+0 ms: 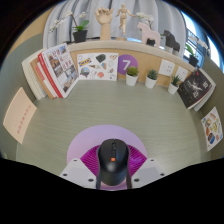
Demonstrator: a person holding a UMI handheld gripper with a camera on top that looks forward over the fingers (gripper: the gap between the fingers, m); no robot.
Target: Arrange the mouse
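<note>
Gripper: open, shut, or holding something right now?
Gripper: shut on the black mouse, which sits between both fingers just above the table.

You can read one mark only: a white numeral "7" on the purple card [127, 63], propped against the backboard at the tabletop's far edge. Print on the neighbouring cards [92, 65] and on the open magazines [58, 70] near the tabletop's left edge is too small to read.
</note>
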